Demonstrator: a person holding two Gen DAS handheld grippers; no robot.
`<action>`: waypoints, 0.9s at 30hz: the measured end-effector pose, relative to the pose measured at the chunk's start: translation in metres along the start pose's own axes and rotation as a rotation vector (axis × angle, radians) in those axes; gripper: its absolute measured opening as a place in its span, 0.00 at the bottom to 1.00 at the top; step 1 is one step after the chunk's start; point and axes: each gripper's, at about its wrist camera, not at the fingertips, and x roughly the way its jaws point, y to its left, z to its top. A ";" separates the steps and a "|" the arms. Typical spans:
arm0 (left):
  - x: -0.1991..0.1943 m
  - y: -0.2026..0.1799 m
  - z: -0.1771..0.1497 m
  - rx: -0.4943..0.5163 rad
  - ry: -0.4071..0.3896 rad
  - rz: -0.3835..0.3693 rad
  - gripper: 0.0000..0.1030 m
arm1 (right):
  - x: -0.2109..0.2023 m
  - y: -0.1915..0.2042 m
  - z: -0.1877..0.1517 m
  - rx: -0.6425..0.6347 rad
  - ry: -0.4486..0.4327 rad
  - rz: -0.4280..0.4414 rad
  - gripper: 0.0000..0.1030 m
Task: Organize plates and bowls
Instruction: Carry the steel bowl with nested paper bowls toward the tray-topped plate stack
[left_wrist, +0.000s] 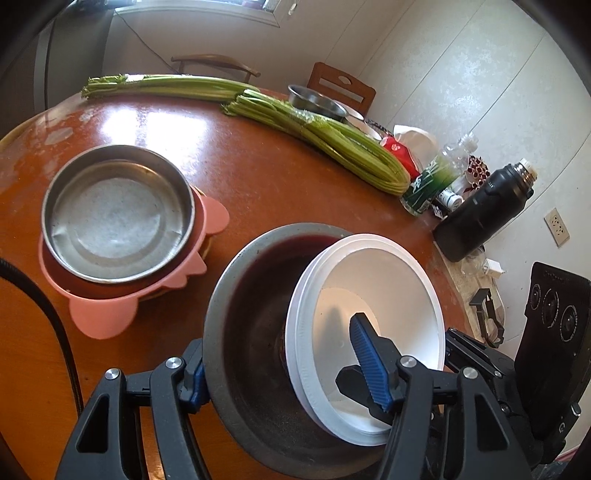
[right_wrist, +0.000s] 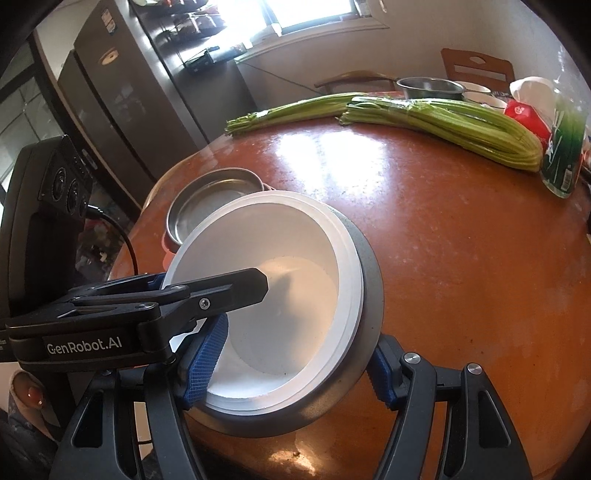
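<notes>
A grey bowl with a dark purple inside holds a nested stack of white bowls, tipped toward the right. My left gripper is shut on this stack, one finger outside the grey wall and the other blue pad inside the white bowls. In the right wrist view my right gripper is shut on the same stack from the opposite side, with one pad inside the white bowls and one outside the grey bowl. To the left, a shallow steel pan sits on a pink plate.
Two bundles of celery lie across the round brown table. A steel bowl stands at the far edge. On the right are a red packet, a green-labelled bottle and a black flask. Chairs stand behind.
</notes>
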 end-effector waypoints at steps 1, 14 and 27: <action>-0.003 0.001 0.001 -0.002 -0.006 0.003 0.63 | 0.001 0.003 0.003 -0.005 0.000 0.002 0.70; -0.034 0.028 0.014 -0.034 -0.066 0.024 0.63 | 0.012 0.040 0.028 -0.067 -0.011 0.019 0.70; -0.050 0.060 0.018 -0.064 -0.094 0.038 0.63 | 0.035 0.066 0.040 -0.097 0.001 0.029 0.70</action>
